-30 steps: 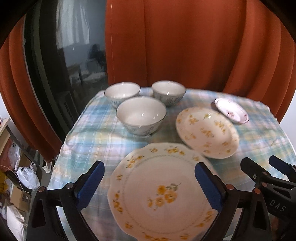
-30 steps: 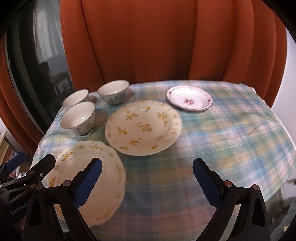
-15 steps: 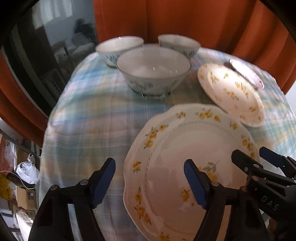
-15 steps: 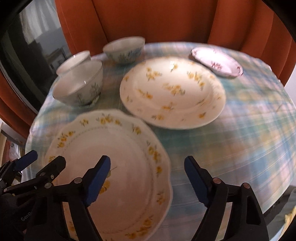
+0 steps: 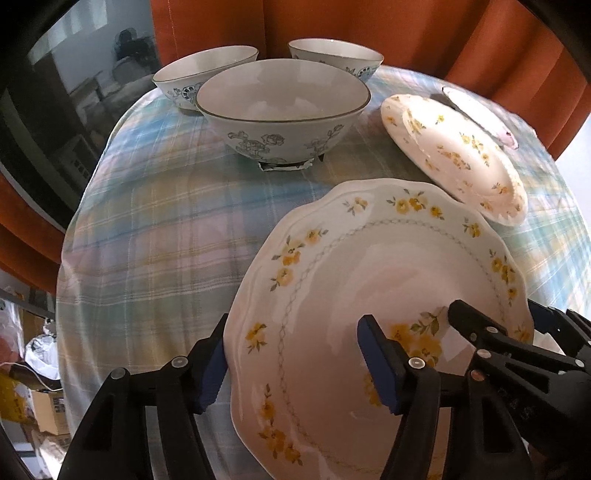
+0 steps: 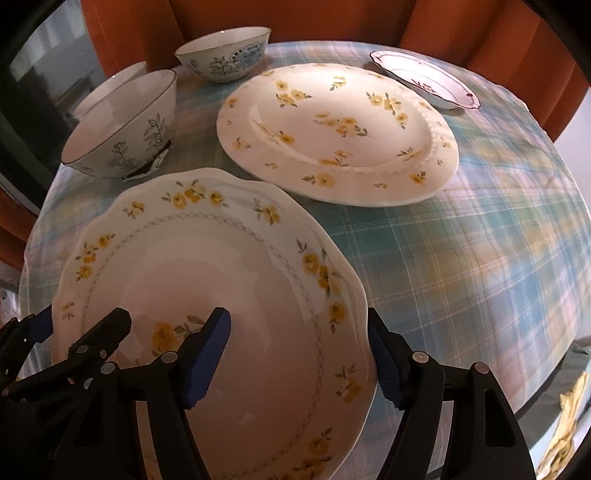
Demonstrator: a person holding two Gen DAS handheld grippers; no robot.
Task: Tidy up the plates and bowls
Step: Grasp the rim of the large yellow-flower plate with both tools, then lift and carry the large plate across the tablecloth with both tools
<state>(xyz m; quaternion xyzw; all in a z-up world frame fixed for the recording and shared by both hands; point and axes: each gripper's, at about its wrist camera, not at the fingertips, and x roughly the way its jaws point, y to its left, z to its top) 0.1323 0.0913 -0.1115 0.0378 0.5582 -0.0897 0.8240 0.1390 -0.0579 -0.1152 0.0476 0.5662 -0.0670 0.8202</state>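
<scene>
A scalloped plate with yellow flowers point(image 5: 369, 280) lies at the near edge of the table; it also shows in the right wrist view point(image 6: 207, 266). My left gripper point(image 5: 295, 365) is open and straddles the plate's left rim. My right gripper point(image 6: 295, 350) is open and straddles its right rim. Each gripper shows in the other's view. A second yellow-flowered plate point(image 6: 332, 129) lies behind it, and a small pink-flowered dish point(image 6: 424, 79) lies at the far right. Three blue-patterned bowls point(image 5: 282, 110) stand at the back left.
The round table has a plaid cloth point(image 6: 480, 240). Orange curtains point(image 5: 369, 22) hang behind it and a dark window point(image 5: 55, 92) is on the left. Boxes and bags point(image 5: 33, 369) lie on the floor at left.
Both grippers have moved down and forward to the near plate. Their jaws now straddle its left and right rims, somewhat narrower than before.
</scene>
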